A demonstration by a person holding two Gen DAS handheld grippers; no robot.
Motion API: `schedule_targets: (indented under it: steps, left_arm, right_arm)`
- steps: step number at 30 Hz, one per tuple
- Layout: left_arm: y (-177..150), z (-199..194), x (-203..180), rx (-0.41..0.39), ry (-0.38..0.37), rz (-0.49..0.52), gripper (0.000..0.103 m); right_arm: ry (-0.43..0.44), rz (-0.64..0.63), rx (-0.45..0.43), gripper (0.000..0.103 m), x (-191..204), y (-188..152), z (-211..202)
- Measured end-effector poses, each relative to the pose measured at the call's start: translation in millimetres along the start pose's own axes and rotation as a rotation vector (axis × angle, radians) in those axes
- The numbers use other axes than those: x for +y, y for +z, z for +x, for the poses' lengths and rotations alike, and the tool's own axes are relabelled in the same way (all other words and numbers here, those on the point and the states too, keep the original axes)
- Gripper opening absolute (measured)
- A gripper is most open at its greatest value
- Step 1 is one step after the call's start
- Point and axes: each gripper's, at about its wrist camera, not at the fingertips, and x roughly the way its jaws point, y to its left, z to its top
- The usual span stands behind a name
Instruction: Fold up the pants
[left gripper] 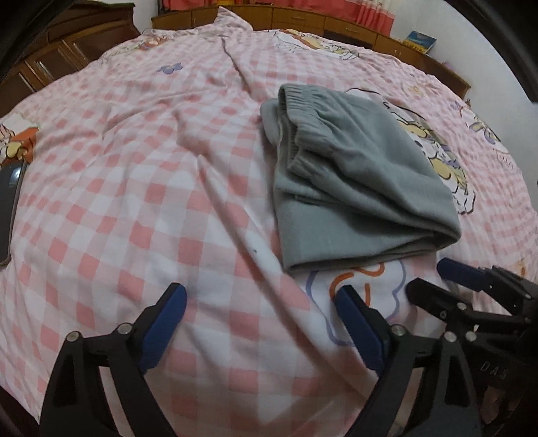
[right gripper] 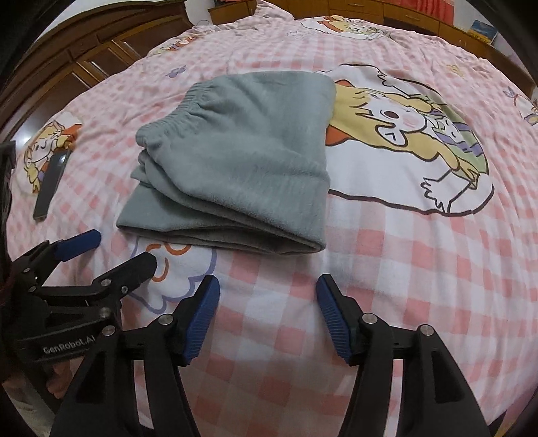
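On the checked bedspread (right gripper: 386, 255) the soft, limp grey pants (right gripper: 242, 161) look best pinched at their near folded edge, both the left gripper (left gripper: 260, 295) and right gripper (right gripper: 267, 285) spread and empty.

The folded pants (right gripper: 232, 161) lie on the bedspread (right gripper: 386, 269), just ahead of the left gripper (left gripper: 260, 302) and right gripper (right gripper: 267, 292), which hang side by side over the cloth, with a phone (right gripper: 52, 181) well to the left and a headboard (right gripper: 403, 13) behind.
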Motion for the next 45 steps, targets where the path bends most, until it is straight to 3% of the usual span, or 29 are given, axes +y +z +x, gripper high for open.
schedule_targets:
  steps: [45]
  left_arm:
    - [1.0,4.8,0.7,-0.002,-0.002,0.006,0.097]
  right_arm:
    - [0.035,0.061,0.016,0.063,-5.9,3.7,6.4]
